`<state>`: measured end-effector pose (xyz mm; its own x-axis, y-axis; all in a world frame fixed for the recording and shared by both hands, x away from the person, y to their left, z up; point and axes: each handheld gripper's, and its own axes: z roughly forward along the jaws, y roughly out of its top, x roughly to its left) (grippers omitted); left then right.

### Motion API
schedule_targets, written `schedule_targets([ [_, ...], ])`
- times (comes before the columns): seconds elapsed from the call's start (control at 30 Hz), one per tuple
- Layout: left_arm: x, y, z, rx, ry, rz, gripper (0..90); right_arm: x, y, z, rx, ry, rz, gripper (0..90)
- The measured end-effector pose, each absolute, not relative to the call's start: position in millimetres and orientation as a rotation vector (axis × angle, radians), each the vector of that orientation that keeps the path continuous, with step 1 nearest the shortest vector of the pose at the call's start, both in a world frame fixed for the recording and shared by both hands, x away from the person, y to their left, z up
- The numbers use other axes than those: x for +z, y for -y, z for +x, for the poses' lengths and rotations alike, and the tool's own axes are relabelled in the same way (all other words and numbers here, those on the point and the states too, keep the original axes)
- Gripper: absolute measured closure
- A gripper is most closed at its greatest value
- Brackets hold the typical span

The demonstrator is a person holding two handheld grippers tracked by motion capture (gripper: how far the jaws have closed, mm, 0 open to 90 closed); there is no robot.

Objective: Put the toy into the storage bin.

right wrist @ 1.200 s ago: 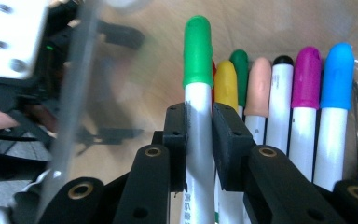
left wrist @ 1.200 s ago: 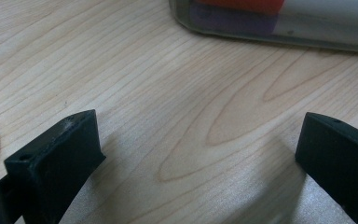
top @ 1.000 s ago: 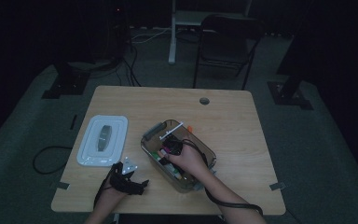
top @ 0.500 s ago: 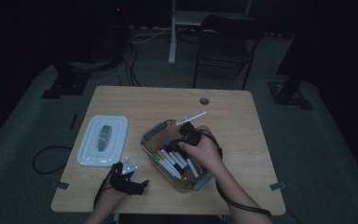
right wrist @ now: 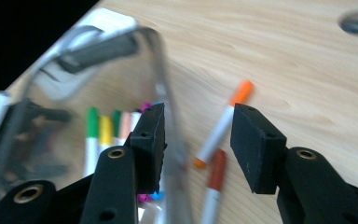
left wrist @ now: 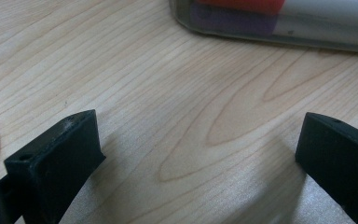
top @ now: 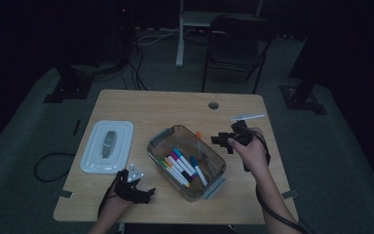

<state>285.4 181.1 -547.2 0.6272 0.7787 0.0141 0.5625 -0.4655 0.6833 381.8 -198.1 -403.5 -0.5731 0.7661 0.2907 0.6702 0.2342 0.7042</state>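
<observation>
The right gripper [right wrist: 198, 140], jaws just opened and empty, hangs mid-frame by the bin [top: 187, 163]; a careless swing could knock its rim onto the orange marker [right wrist: 223, 123].

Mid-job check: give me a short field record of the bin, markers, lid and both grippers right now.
bin: clear bin mid-table, lid off, markers inside
loose markers: two on the table beside the bin
lid: white lid flat, left of the bin
left gripper: near the front edge, jaws wide, empty
right gripper: right of the bin, jaws just been opening, nothing between them
</observation>
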Motion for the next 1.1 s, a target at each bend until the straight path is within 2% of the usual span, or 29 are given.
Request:
schedule_targets([
  [0.2,-547.1,-181.3,285.5,0.429,-1.043,2.202,0.7,-444.9,220.7,387.9,1.195,-2.351,1.513,54.6],
  [0.4,-547.1,-181.3,285.4,0.428,-1.043,2.202,0.7,-495.8,212.0,384.8,1.127,-2.461,1.547,55.0],
  [0.53,-547.1,-181.3,285.4,0.428,-1.043,2.201,0.7,-516.3,206.5,383.1,1.1,-2.495,1.581,56.1],
  [0.7,-547.1,-181.3,285.4,0.429,-1.043,2.201,0.7,-525.4,202.9,381.5,1.068,-2.518,1.579,57.2],
  [1.1,-547.1,-181.3,285.5,0.429,-1.043,2.202,0.7,-521.3,198.8,386.2,1.07,-2.561,1.559,57.6],
])
